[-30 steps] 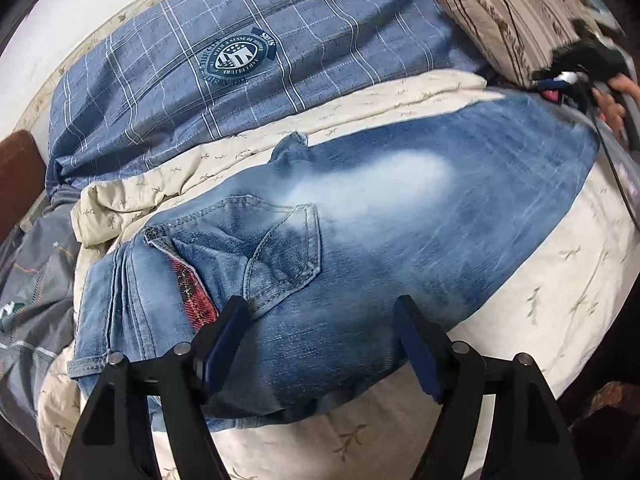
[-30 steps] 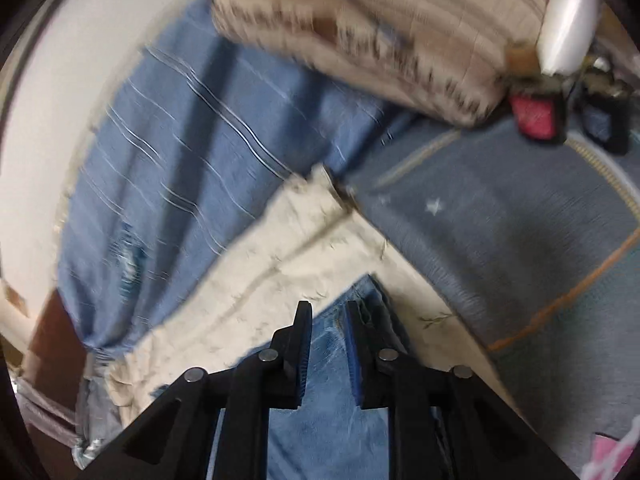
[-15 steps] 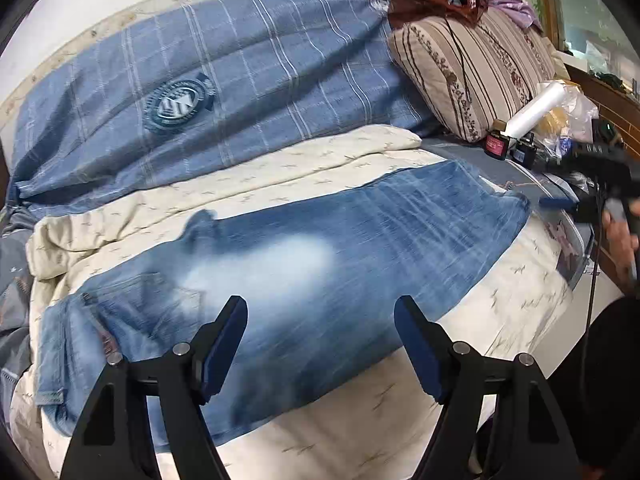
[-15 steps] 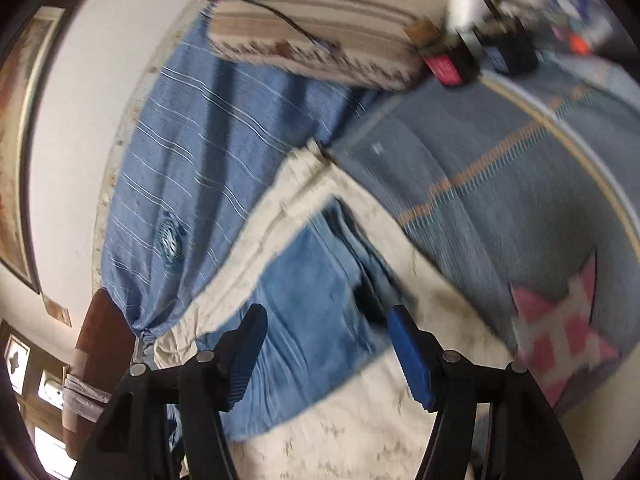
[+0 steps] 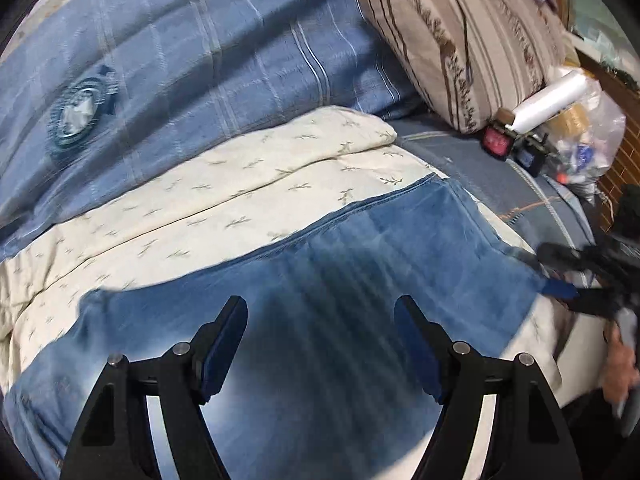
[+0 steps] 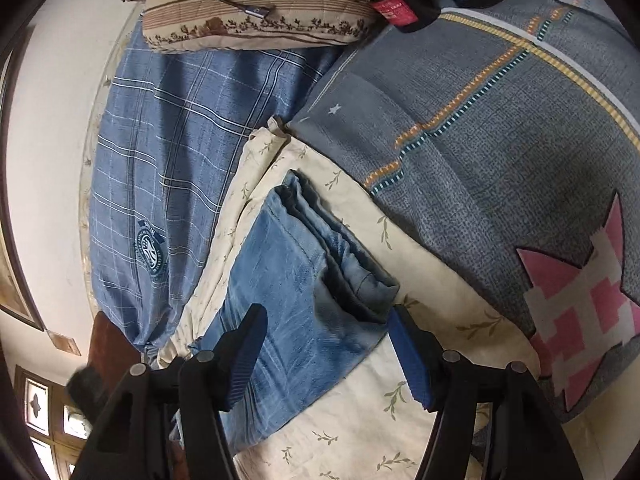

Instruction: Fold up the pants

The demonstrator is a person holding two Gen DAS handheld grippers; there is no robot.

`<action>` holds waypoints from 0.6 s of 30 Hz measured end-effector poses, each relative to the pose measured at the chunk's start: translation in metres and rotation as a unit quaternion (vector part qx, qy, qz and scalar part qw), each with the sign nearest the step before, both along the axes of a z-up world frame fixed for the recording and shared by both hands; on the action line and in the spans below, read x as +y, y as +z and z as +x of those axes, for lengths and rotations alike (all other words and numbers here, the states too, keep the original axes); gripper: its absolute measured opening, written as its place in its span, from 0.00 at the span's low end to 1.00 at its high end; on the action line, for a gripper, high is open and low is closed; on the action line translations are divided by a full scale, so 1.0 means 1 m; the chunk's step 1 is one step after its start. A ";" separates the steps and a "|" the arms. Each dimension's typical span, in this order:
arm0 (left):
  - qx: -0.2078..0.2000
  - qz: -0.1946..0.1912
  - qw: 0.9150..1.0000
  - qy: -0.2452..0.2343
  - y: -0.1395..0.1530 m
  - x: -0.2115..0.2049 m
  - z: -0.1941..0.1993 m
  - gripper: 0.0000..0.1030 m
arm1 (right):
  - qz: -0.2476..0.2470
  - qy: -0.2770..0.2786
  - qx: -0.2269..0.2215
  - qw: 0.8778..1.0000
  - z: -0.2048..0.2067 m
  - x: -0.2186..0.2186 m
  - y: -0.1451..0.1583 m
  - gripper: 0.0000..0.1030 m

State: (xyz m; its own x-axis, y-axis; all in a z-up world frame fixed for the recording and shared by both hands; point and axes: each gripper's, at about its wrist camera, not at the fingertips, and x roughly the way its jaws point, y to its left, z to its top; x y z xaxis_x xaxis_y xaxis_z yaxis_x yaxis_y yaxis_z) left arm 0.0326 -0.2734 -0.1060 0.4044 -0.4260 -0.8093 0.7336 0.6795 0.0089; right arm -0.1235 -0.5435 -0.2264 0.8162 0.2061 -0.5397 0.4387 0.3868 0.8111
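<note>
The blue jeans point(image 5: 360, 280) lie flat along a cream floral sheet point(image 5: 224, 196) on the bed, legs together, hems toward the right. In the right wrist view the jeans point(image 6: 296, 292) show their stacked leg hems. My left gripper point(image 5: 320, 344) is open and empty, hovering over the middle of the legs. My right gripper point(image 6: 326, 354) is open and empty, just above the hem end; it also shows at the right edge of the left wrist view point(image 5: 576, 280), beside the hem corner.
A blue plaid cover point(image 5: 192, 52) lies behind the sheet. A striped pillow point(image 5: 460, 36) and small bottles point(image 5: 500, 140) with a plastic bag sit at the back right. A grey patterned blanket point(image 6: 500, 160) lies beside the hems.
My right gripper let go of the hems, opened and drew back. My left gripper moved from the waist and pocket end along the legs toward the hems, staying open.
</note>
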 end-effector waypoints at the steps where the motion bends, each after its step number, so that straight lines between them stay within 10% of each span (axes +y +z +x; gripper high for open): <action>1: 0.004 0.007 1.000 0.002 -0.005 -0.009 0.005 0.74 | 0.008 0.001 -0.003 1.000 -0.001 -0.003 -0.003 0.64; 18: 0.035 0.027 0.998 0.043 -0.036 -0.049 0.040 0.82 | -0.004 0.006 -0.001 1.000 0.014 -0.012 -0.010 0.64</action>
State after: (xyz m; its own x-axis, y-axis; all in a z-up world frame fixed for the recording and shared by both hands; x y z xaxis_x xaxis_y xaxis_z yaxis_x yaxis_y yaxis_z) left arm 0.0728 -0.3220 -0.1416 0.3781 -0.3471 -0.8582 0.6733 0.7394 -0.0024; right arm -0.1099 -0.5558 -0.2363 0.8151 0.2124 -0.5390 0.4316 0.3981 0.8095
